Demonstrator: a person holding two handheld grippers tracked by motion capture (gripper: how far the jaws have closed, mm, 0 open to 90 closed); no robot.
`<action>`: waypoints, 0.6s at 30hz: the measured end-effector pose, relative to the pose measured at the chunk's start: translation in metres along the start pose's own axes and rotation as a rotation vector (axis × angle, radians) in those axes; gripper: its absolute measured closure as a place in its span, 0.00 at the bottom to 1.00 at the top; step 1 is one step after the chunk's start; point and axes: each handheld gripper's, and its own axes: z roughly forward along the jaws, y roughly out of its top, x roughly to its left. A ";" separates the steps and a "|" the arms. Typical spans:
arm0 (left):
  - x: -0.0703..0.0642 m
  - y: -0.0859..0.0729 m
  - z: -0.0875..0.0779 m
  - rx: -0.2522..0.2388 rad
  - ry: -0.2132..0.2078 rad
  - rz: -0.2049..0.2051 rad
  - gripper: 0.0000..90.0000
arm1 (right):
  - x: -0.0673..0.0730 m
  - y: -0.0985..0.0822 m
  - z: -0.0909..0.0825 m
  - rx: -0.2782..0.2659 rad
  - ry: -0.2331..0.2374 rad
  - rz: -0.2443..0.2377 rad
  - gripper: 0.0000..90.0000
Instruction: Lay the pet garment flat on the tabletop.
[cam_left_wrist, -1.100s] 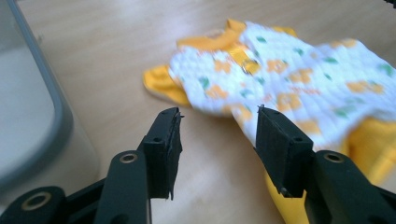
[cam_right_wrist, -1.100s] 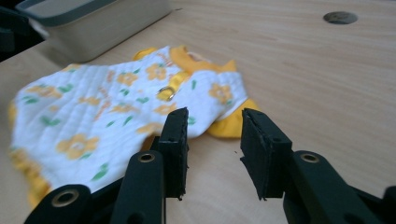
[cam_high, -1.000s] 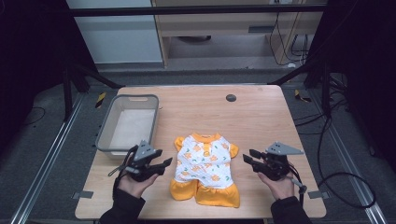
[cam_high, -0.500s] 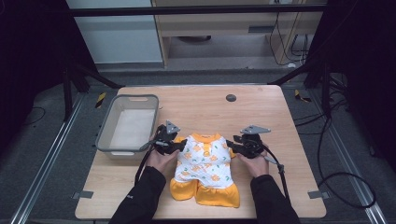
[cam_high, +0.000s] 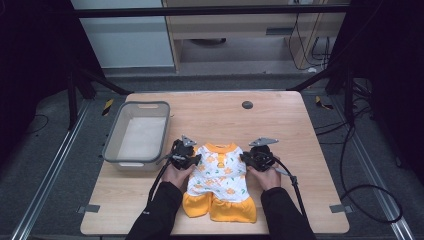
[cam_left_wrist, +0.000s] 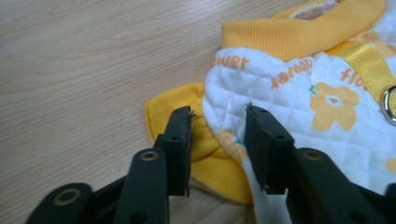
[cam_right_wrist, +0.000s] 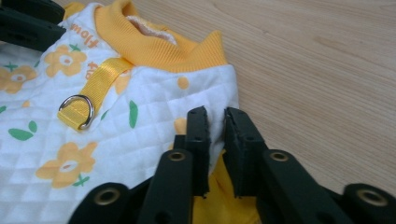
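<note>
A small pet garment (cam_high: 220, 175), white quilted cloth with orange flowers and yellow collar, sleeves and skirt, lies flat on the wooden table (cam_high: 285, 125). My left gripper (cam_high: 196, 159) is at its left shoulder. In the left gripper view the garment (cam_left_wrist: 299, 79) has its yellow sleeve and white edge between the jaws of the left gripper (cam_left_wrist: 217, 116). These jaws have just been closing but still stand apart. My right gripper (cam_high: 246, 158) is at the right shoulder. Its jaws have just been closing too. In the right gripper view the right gripper (cam_right_wrist: 215, 116) pinches the garment's (cam_right_wrist: 140, 126) white edge.
A grey plastic tub (cam_high: 142, 105) stands to the left of the garment, close to my left hand. A dark round hole (cam_high: 247, 105) sits in the table's far middle. Cables trail from both grippers toward the front edge.
Both hands have moved forward and inward from beside the garment's lower half to its shoulders. Both pairs of jaws have narrowed, the right pair onto the cloth.
</note>
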 end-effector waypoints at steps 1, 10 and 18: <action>0.000 0.000 0.000 0.000 0.000 0.000 0.75 | 0.001 0.000 0.000 0.000 -0.004 -0.005 0.93; -0.004 0.006 -0.026 -0.089 -0.026 -0.024 0.92 | 0.012 0.007 -0.024 -0.092 -0.007 -0.051 0.95; -0.005 0.034 -0.067 -0.293 0.028 0.054 0.91 | 0.024 0.038 -0.058 -0.334 -0.053 -0.117 0.95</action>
